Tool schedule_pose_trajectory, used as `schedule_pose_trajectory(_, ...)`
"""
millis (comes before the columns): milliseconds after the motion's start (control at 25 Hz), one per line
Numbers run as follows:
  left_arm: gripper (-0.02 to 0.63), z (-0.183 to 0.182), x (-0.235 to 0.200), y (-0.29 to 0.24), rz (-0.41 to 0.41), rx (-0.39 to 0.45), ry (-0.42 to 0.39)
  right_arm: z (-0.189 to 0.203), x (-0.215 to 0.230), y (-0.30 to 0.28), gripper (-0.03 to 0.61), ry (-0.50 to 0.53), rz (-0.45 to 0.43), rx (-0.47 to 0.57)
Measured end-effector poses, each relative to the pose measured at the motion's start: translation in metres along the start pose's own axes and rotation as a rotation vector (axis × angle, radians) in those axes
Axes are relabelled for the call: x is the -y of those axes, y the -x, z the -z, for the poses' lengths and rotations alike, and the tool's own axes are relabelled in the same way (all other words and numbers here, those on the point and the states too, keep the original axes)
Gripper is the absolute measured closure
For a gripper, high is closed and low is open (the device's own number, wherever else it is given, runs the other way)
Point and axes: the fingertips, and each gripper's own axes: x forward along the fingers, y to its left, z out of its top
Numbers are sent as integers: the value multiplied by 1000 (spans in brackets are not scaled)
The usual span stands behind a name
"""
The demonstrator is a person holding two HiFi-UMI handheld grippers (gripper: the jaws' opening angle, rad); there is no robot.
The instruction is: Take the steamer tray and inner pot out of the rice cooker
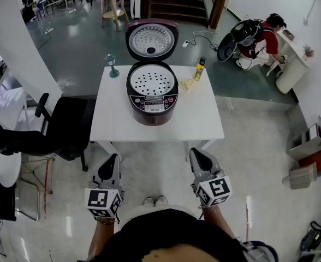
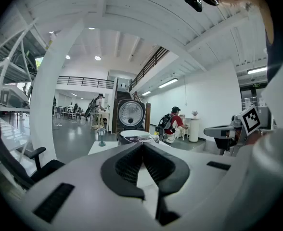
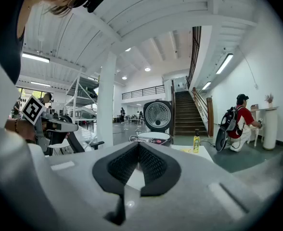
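A dark red rice cooker [image 1: 152,94] stands on a white table [image 1: 204,121] with its lid [image 1: 152,40] swung up and back. A white perforated steamer tray [image 1: 152,81] sits in its mouth; the inner pot is hidden below it. My left gripper [image 1: 110,161] and right gripper [image 1: 197,158] hang side by side short of the table's near edge, both shut and empty. The cooker [image 2: 134,136] shows far ahead past the left gripper [image 2: 142,146], and the same cooker [image 3: 153,137] past the right gripper [image 3: 138,145].
A yellow bottle [image 1: 198,69] and a small teal goblet [image 1: 112,66] stand at the table's far corners. A black office chair [image 1: 62,127] is left of the table. A person [image 1: 261,40] crouches at the far right. Boxes [image 1: 309,146] lie on the floor at right.
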Motion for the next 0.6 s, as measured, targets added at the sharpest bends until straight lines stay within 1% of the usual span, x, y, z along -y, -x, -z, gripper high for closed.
schedule_pose_trajectory(120, 609, 1, 2, -2, -14, 6, 12, 3, 5, 2, 572, -13, 18, -2)
schedule_pose_trajectory(240, 609, 4, 6, -3, -9, 6, 18, 4, 8, 4, 572, -11, 23, 0)
schedule_pose_trajectory(400, 609, 2, 7, -4, -10, 15, 17, 1, 9, 5, 572, -3, 25, 10)
schedule_pose_trajectory(520, 609, -2, 6, -3, -21, 33, 16, 0, 9, 7, 572, -17, 19, 25)
schedule_pose_trajectory(560, 609, -2, 6, -2, -23, 38, 15, 0, 9, 7, 571, -25, 16, 29)
schedule_pose_trajectory(600, 607, -2, 6, -2, -24, 38, 12, 1, 10, 7, 556, -32, 14, 32)
